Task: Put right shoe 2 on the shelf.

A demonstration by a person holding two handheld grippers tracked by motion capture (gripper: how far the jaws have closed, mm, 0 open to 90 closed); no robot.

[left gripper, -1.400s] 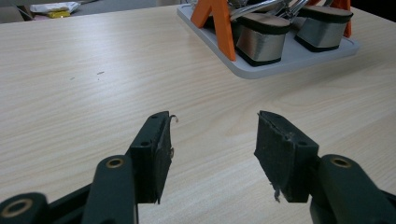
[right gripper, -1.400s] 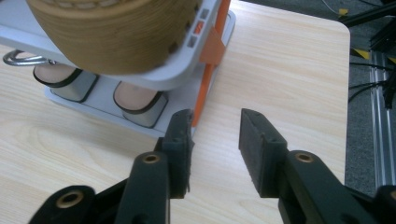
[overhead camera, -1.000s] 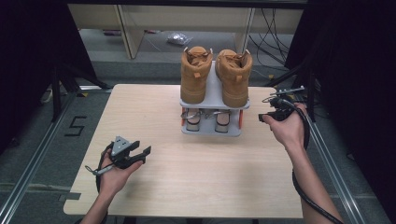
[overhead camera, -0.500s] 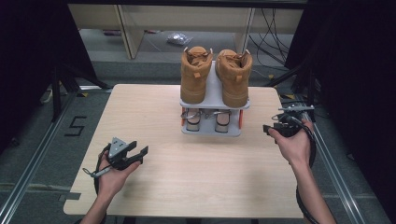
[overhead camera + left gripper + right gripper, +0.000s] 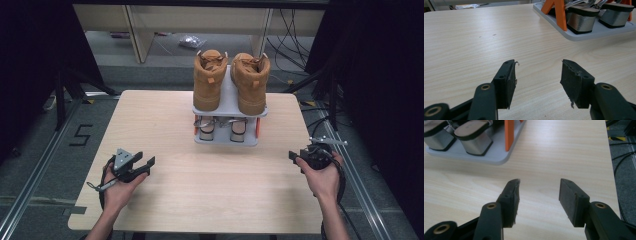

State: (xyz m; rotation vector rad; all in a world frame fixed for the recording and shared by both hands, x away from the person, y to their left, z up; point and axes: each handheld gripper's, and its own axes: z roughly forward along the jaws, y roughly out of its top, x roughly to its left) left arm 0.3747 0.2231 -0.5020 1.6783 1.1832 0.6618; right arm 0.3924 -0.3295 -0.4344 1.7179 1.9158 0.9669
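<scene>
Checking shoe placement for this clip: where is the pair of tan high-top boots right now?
In the high view, the tan high-top boots stand side by side on the top shelf of the small grey two-tier rack, at the table's far middle, above the sandals.

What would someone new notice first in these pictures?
Probably the pair of tan boots standing on top of a small grey two-tier rack at the table's far middle, with sandals on the shelf below. Nearer, the left gripper and right gripper sit open and empty at either side.
</scene>
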